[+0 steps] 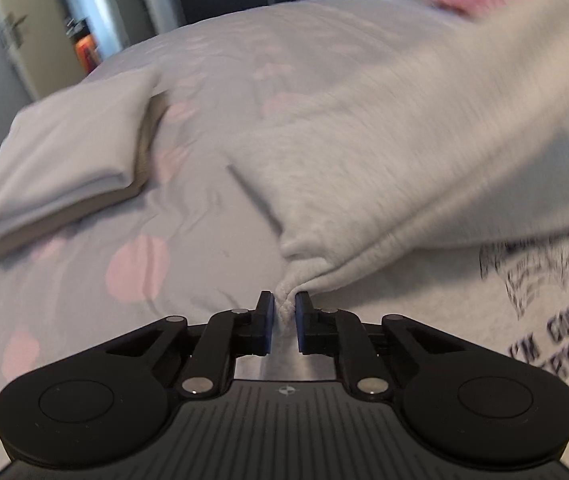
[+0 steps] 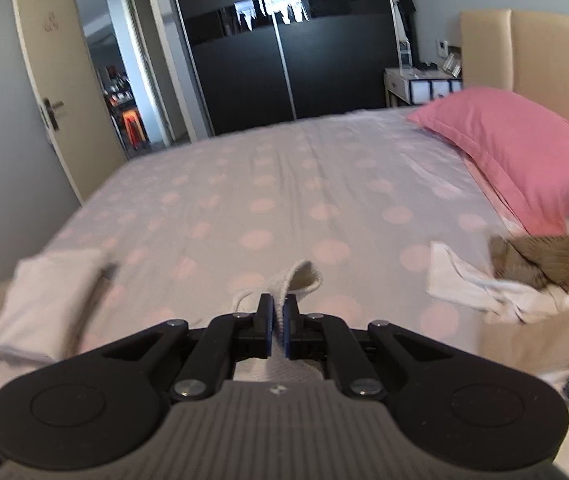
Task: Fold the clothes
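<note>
Your left gripper (image 1: pixel 284 307) is clamped on a bunched corner of the grey sweatshirt (image 1: pixel 404 152), which drapes over the spotted bed sheet (image 1: pixel 132 264). Your right gripper (image 2: pixel 278 312) is clamped on its ribbed hem (image 2: pixel 298 276). Expect soft, limp, fairly thick fabric; grip seams or ribbing, not loose cloth

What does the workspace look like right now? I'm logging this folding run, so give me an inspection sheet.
Surface: pale bedsheet with pink dots.
Job's things: light grey printed sweatshirt; folded white stack.
Clutter: pink pillow; crumpled white garment; brown knit.
Grippers: left gripper jaws shut on sweatshirt fold; right gripper jaws shut on its ribbed cuff.
Cables: nothing seen.
Surroundings: black sliding wardrobe, open cream door, padded headboard.
</note>
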The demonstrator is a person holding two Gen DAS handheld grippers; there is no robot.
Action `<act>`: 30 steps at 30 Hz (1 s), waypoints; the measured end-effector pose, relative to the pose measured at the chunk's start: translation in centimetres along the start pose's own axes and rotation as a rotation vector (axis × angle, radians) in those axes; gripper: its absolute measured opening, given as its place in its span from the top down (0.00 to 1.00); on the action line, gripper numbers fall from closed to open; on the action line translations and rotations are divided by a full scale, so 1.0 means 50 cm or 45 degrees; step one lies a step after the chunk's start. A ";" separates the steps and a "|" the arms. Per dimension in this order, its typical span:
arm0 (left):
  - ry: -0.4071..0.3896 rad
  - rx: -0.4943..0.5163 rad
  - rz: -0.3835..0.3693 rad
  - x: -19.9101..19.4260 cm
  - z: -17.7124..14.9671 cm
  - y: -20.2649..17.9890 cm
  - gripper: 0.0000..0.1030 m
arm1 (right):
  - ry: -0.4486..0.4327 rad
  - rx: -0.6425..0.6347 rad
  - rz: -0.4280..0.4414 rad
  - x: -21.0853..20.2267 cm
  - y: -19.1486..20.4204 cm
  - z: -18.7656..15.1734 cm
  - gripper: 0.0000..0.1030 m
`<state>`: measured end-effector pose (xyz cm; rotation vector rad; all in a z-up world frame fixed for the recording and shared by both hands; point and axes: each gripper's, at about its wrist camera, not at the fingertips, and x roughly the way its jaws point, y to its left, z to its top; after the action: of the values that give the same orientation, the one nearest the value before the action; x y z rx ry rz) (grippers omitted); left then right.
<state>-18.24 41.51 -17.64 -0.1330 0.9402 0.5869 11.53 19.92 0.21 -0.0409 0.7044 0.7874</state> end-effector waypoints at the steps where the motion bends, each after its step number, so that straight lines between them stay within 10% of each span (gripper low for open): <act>1: 0.005 -0.026 -0.005 0.002 -0.001 0.007 0.92 | 0.029 0.025 -0.001 0.014 -0.021 -0.020 0.94; 16: 0.103 -0.156 -0.061 -0.005 -0.012 0.045 0.82 | 0.299 0.302 -0.014 0.182 -0.206 -0.263 0.93; 22: 0.005 -0.278 -0.173 -0.053 0.032 0.077 0.50 | 0.292 0.321 0.155 0.178 -0.222 -0.266 0.60; 30: 0.051 -0.446 -0.175 0.058 0.118 0.103 0.49 | 0.258 0.362 0.159 0.202 -0.222 -0.256 0.46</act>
<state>-15.40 49.10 -15.71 -0.5204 0.8529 0.6190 16.57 14.71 -18.12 0.1845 1.0132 0.8026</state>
